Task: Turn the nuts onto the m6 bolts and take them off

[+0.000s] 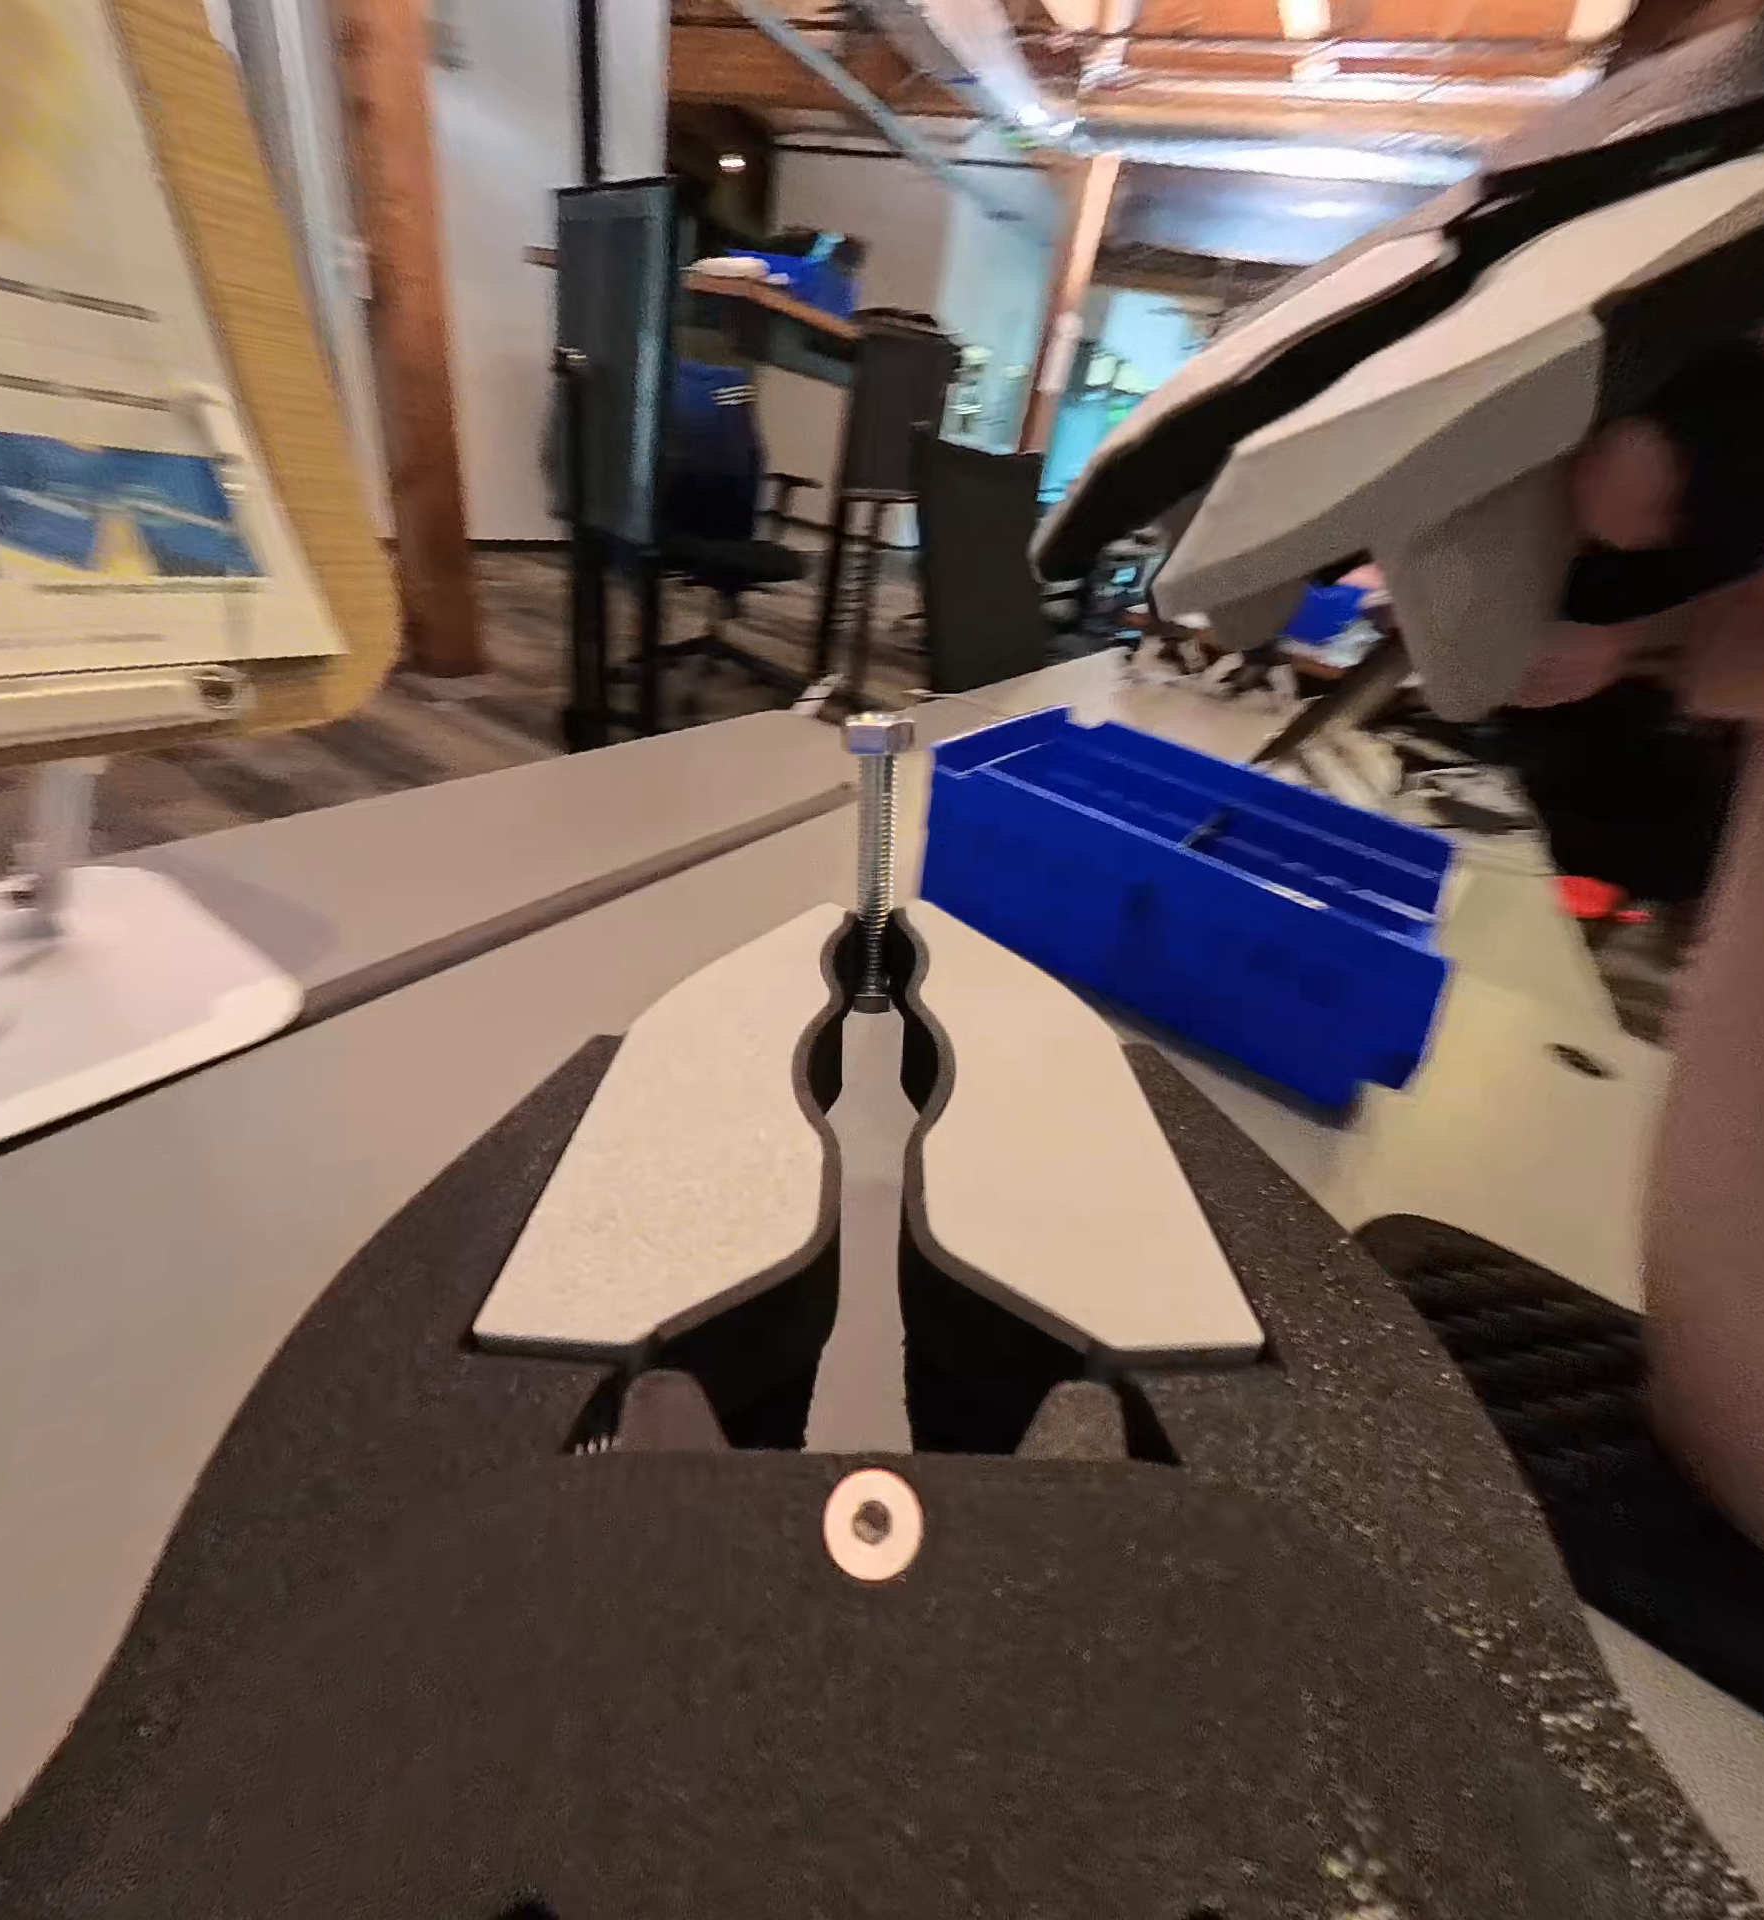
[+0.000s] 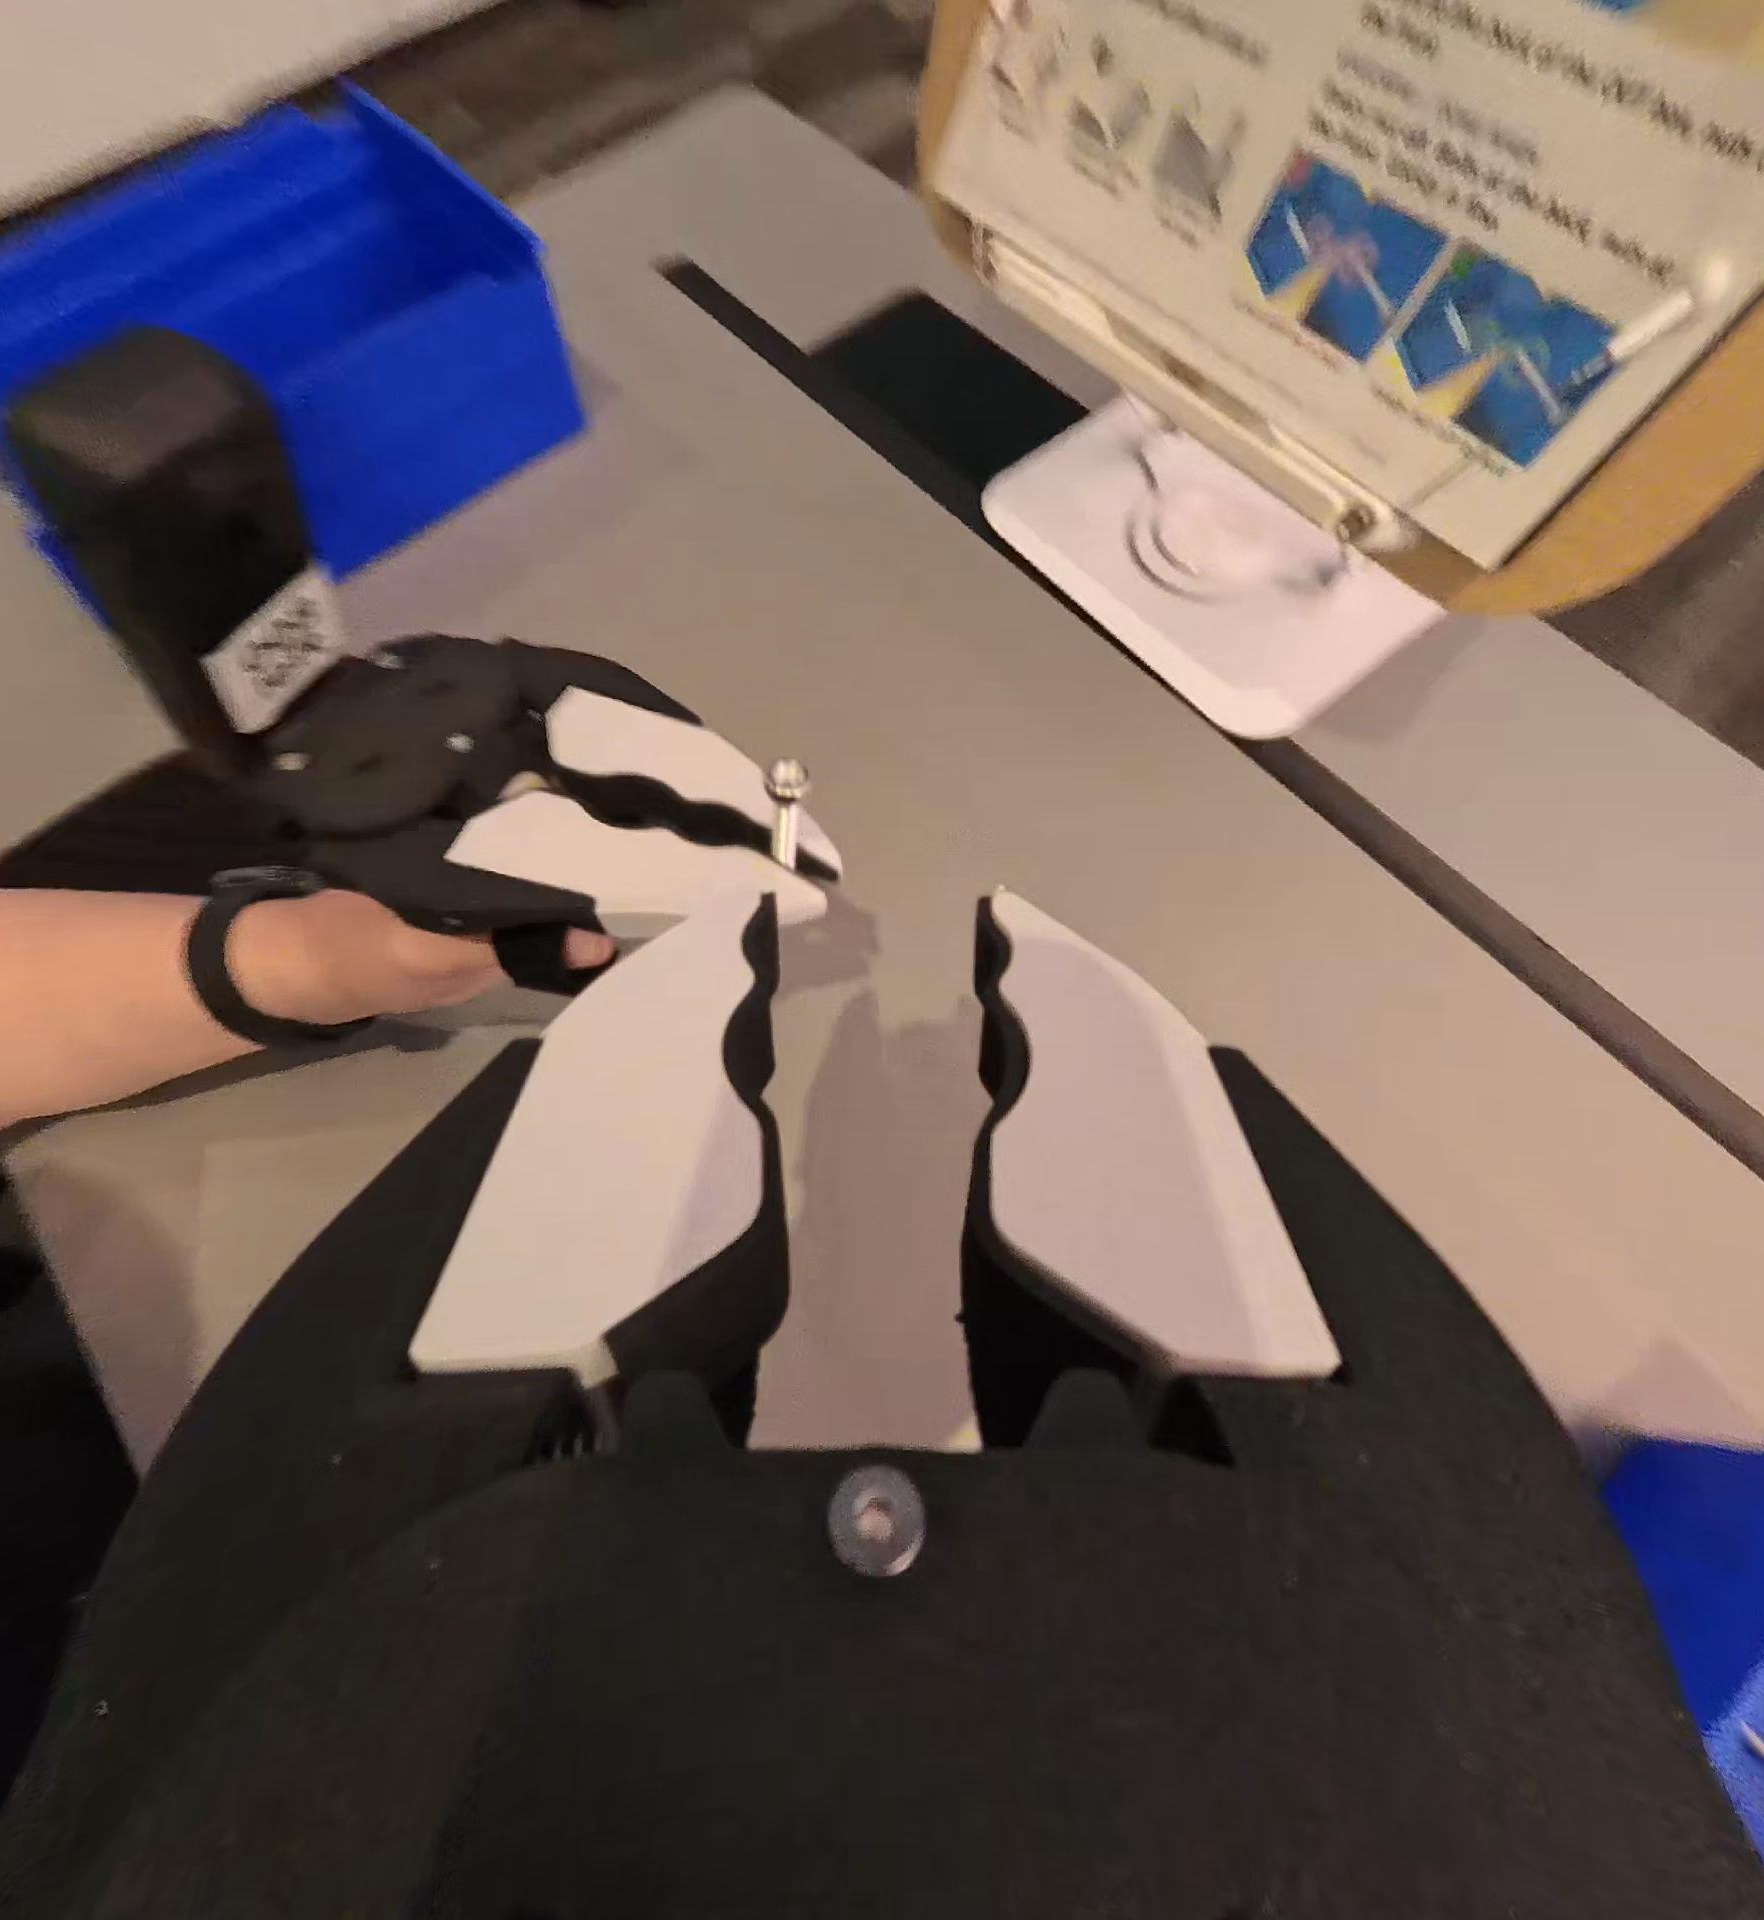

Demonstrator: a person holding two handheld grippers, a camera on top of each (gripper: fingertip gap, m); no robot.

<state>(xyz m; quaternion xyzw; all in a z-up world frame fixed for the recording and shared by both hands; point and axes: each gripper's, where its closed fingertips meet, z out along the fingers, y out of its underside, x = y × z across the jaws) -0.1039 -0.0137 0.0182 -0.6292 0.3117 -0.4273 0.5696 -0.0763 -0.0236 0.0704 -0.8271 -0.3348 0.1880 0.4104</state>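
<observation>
Bolt point(image 1: 873, 831) stands upright, head up, clamped at its lower end in my left gripper point(image 1: 870, 961); my right gripper point(image 2: 878, 914) gapes empty; blur hides any nut.

Left gripper point(image 1: 870, 961) fingers clamped, right gripper point(image 2: 878, 914) fingers apart

Grey table point(image 2: 857, 644), dark seam across it. On it: blue bin point(image 2: 265, 312), white stand base point(image 2: 1221, 613).
</observation>
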